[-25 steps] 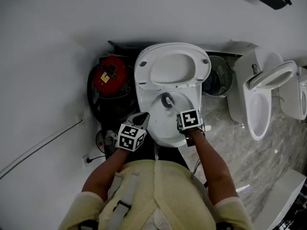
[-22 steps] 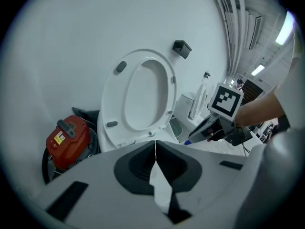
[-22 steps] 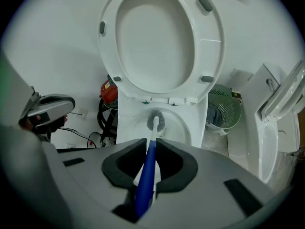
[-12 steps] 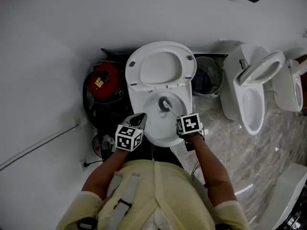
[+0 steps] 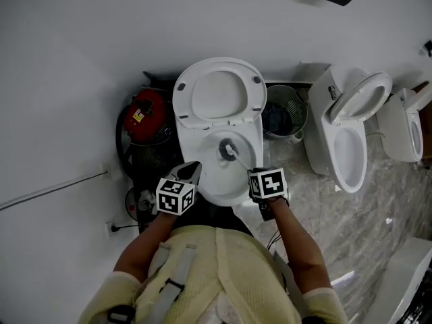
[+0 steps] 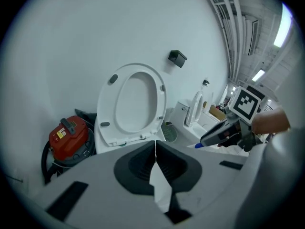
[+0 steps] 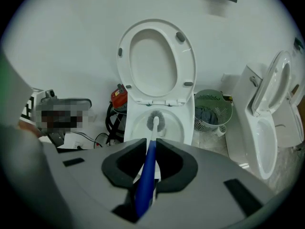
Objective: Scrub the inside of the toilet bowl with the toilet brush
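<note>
Right claw (image 7: 151,149) is clamping the toilet brush (image 5: 230,150) by its handle, the bristle head sitting inside the toilet bowl (image 5: 219,182). Left claw (image 6: 155,149) is idling beside the bowl, jaws together, empty. Scrubbing seems to be going on; next, the head is needing sweeps around the walls.

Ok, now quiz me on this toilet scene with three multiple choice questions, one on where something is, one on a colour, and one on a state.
1. Where is the head of the toilet brush? A in the toilet bowl; B in the basket; C on the floor.
2. What colour is the brush handle? A red; B blue; C yellow.
3. How are the left tongs? A shut on the brush; B wide open; C shut and empty.

Answers: 1 A, the bristles sit inside the bowl. 2 B, the shaft gripped by the right tongs is blue. 3 C, their jaws meet with nothing between them.
</note>
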{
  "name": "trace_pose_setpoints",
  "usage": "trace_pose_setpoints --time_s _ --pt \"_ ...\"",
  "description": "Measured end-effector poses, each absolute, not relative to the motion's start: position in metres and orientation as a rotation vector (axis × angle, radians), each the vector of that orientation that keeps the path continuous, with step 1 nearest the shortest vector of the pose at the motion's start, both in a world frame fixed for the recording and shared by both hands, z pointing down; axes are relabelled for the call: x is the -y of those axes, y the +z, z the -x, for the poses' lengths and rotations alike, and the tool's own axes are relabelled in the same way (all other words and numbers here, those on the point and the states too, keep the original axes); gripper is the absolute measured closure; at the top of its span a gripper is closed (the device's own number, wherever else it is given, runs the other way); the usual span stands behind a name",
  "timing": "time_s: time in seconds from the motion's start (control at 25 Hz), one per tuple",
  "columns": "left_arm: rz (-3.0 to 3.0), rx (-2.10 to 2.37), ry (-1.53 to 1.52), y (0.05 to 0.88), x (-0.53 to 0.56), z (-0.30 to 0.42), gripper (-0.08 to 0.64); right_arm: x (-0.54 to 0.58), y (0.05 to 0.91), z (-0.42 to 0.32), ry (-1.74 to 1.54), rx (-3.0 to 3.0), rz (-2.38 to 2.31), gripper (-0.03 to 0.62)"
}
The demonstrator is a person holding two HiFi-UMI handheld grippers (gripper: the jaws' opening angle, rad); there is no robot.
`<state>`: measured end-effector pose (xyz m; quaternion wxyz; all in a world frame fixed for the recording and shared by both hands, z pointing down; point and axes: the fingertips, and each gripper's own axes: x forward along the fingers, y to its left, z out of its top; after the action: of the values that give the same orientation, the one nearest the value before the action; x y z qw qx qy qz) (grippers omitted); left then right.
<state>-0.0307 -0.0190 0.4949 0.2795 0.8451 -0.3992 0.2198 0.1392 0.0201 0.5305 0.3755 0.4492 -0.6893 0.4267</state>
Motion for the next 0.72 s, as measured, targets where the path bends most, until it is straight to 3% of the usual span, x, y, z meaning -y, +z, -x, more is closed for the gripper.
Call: trace_pose_setpoints --time_s 0.72 --pt "-2.351 1.026 0.509 0.439 -0.028 0.018 0.545 -0.062 0.457 -0.149 1.044 2.005 -1.257 0.520"
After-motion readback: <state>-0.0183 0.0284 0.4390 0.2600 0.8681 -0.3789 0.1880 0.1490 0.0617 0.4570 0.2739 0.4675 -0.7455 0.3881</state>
